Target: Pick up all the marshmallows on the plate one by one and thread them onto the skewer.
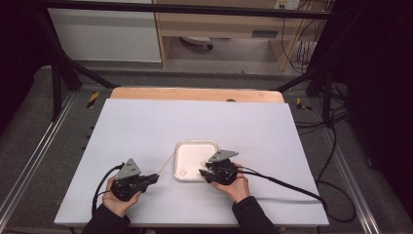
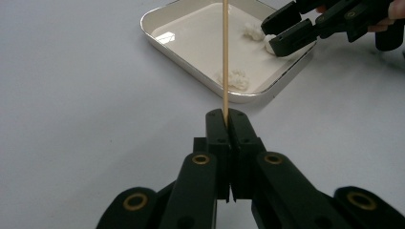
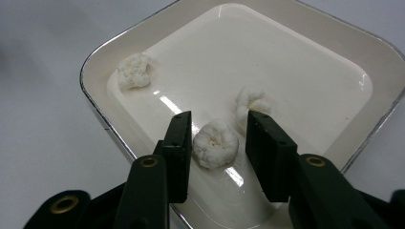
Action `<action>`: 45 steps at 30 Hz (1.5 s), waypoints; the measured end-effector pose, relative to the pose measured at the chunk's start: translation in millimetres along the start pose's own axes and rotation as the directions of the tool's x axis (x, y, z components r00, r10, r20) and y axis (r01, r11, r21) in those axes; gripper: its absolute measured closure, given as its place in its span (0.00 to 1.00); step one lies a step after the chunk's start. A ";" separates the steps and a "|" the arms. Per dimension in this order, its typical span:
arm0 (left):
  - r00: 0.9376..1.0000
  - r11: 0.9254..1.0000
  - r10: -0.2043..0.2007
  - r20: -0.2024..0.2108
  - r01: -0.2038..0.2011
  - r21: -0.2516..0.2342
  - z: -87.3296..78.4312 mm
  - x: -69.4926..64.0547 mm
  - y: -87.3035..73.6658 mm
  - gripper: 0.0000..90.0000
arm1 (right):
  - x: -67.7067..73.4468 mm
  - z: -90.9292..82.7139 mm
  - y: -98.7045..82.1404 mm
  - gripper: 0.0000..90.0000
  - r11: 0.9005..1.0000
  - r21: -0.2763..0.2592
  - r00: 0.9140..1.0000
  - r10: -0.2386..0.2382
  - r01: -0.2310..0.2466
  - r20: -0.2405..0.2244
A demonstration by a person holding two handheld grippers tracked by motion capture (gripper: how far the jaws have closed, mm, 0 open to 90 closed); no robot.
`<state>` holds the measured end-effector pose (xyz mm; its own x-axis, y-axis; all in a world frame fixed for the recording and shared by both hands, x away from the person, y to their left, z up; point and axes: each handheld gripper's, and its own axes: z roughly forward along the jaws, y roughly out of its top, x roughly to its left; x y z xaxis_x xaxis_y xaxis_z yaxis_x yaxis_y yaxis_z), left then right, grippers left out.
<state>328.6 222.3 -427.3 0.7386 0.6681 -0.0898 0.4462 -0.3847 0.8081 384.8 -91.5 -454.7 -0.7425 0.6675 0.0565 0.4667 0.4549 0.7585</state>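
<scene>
The desk (image 1: 195, 122) is the largest thing, a pale sheet over a wooden top, with the person seated at its six o'clock edge. Taking the desk as a clock face, a white tray (image 1: 191, 152) with rounded corners sits just below the centre, toward five o'clock.

The left tongs (image 1: 155, 177) lie at about seven o'clock, gripped by the left hand (image 1: 119, 201). In the left gripper view these tongs (image 2: 225, 117) are pressed fully together on the lower end of a thin wooden skewer (image 2: 225, 57). The skewer runs straight away from them toward twelve o'clock in that view, passing over the near rim of the tray (image 2: 191, 71). From above, the skewer (image 1: 166, 164) slants toward one o'clock, its far end near the tray's left rim.

The right tongs (image 1: 203, 171) reach in over the tray's right side, at about four o'clock of the tray, held by the right hand (image 1: 237, 187). In the right gripper view the tongs (image 3: 218, 131) stand partly open around a small white puffed ball (image 3: 216, 143); a narrow gap shows on each side, so the pads are not pressing it.

Three such white pieces lie in the tray (image 3: 305, 67): that ball, a curled piece (image 3: 252, 101) just beyond it at one o'clock, and a lumpy piece (image 3: 133, 70) well apart at ten o'clock by the rim.
</scene>
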 end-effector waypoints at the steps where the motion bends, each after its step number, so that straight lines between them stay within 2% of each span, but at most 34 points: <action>1: 1.000 1.000 0.000 0.001 0.000 0.000 0.2 -0.3 0.0 0.99 | 0.2 0.0 -0.3 0.72 1.000 -0.002 1.000 -0.006 0.006 0.005; 8: 1.000 1.000 0.003 0.005 -0.003 0.003 1.4 -2.1 -0.2 0.99 | 1.1 -0.7 -0.9 0.77 1.000 -0.002 1.000 0.010 -0.010 0.015; 16: 1.000 1.000 0.006 0.006 -0.006 -0.008 0.8 -4.1 -0.1 0.99 | -0.2 -6.3 3.1 0.80 1.000 -0.004 0.999 0.030 -0.030 -0.019; 22: 1.000 1.000 0.012 0.009 -0.012 -0.012 1.9 -7.2 0.2 0.99 | -2.4 -23.1 12.3 0.82 0.997 -0.058 0.998 0.040 -0.043 -0.044; 28: 1.000 1.000 0.020 0.010 -0.020 -0.018 3.5 -10.8 0.7 0.99 | -6.0 -43.0 23.2 0.82 0.989 -0.123 0.994 0.068 -0.079 -0.089; 33: 1.000 0.999 0.014 0.013 -0.013 -0.033 4.8 -12.3 0.9 0.99 | -10.1 -57.6 32.0 0.83 0.975 -0.190 0.988 0.092 -0.115 -0.126; 37: 1.000 0.999 0.015 0.016 -0.015 -0.035 5.8 -13.8 1.1 0.99 | -14.0 -64.0 38.5 0.82 0.957 -0.239 0.977 0.123 -0.163 -0.174; 42: 1.000 0.999 0.022 0.017 -0.021 -0.044 7.0 -15.8 1.5 0.99 | -18.6 -69.1 44.9 0.82 0.931 -0.289 0.962 0.163 -0.223 -0.218; 45: 1.000 0.999 0.022 0.021 -0.021 -0.048 8.1 -17.1 2.0 0.99 | -21.3 -70.6 48.5 0.82 0.911 -0.318 0.950 0.188 -0.263 -0.248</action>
<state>321.0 204.9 -428.9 0.7588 0.6459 -0.0838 0.4055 -0.3678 0.8368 389.3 -125.3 -373.3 -0.7368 0.5739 0.3573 0.4676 0.0510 0.8825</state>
